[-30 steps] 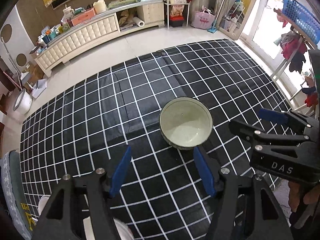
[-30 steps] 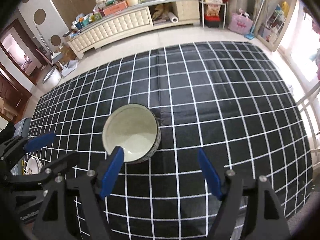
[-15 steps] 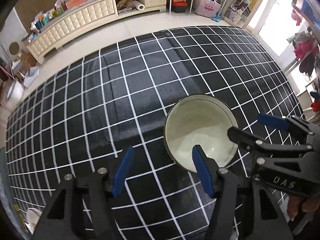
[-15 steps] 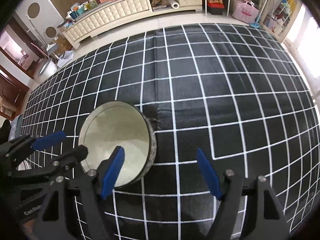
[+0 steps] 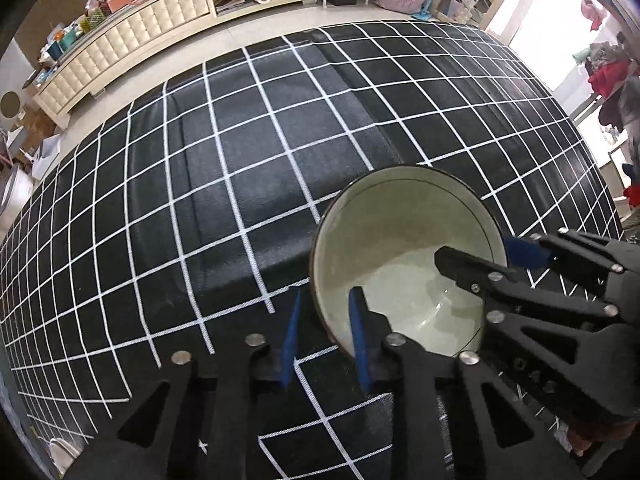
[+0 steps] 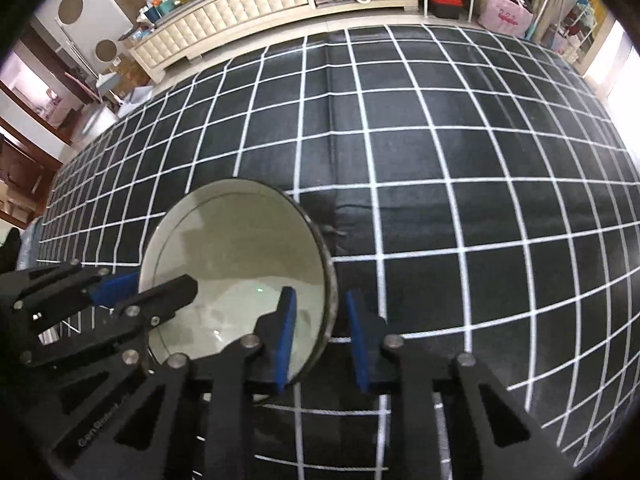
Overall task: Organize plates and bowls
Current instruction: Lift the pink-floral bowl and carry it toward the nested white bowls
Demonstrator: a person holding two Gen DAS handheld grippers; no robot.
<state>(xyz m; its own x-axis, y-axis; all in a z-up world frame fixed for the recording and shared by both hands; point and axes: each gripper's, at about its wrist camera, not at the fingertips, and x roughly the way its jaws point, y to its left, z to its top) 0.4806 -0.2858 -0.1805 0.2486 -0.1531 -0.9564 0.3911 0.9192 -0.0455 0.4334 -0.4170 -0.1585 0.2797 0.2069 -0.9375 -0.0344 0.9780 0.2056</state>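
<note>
Left gripper (image 5: 322,334) is closing across the bowl (image 5: 404,256) wall at its own near-left side: one blue pad outside, one inside, rim running between them. Pads look close to the wall but I can't confirm they're pressing yet, a sliver of gap is showing on the outer side

Right gripper (image 6: 320,336) is doing the mirror of that on the opposite rim, jaws closing, inner pad over the pale interior, outer pad over the black checked cloth (image 6: 440,160). Same story: wall is between the pads, contact not clearly made

Bowl (image 6: 236,256) is sitting upright on the cloth, roughly mid-table, directly between the two grippers, so neither hand is nearer; each has its own side. Bowl is round, no long axis, so what matters is that the two grips are landing about opposite each other across the rim

Both grippers are pointing steeply down, fingers straddling the rim from above. My read: two-handed lift is next, needs both pinches seated first or the bowl tips
</note>
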